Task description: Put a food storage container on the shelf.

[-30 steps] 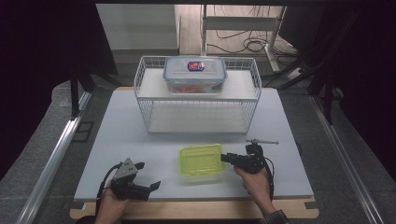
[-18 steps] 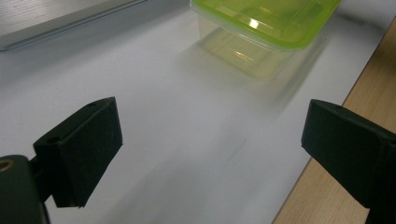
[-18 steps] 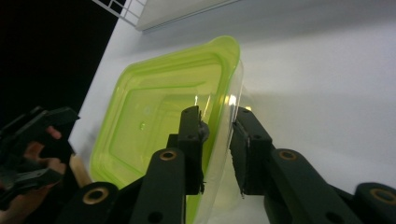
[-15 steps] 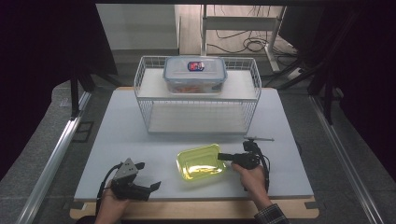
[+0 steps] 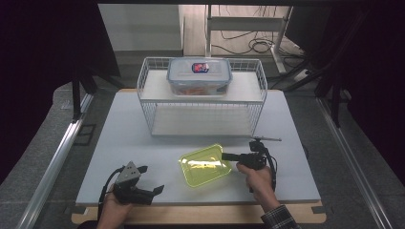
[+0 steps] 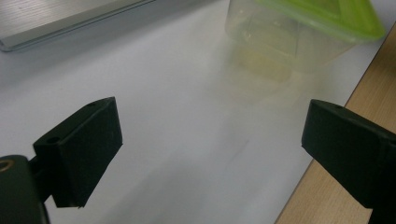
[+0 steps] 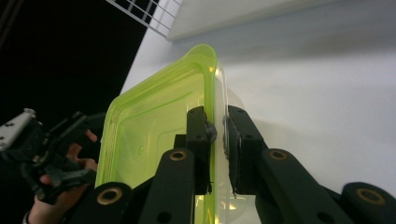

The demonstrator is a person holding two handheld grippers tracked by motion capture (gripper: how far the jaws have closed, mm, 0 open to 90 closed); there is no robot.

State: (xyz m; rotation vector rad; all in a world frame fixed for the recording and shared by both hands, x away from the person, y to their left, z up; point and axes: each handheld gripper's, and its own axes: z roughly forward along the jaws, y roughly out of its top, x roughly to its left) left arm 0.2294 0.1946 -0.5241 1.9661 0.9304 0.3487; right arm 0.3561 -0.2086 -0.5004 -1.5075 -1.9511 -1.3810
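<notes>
Lime-green lid: on a clear plastic food container, near the front middle of the white table; appears tipped, right edge raised.
Container axis: long side runs roughly left to right across the table, slightly skewed.
Right gripper: jaws pinched narrow on the container's right rim, one inside and one outside the wall, clearly seen in the right gripper view.
Left gripper: jaws spread wide, holding nothing, resting near the front-left table edge; container lies ahead of it and apart.
Nearer hand: the right, already gripping.
Behind: white wire basket shelf, with a second clear lidded container on top.
Writing: red-and-blue label on that lid, not readable.
</notes>
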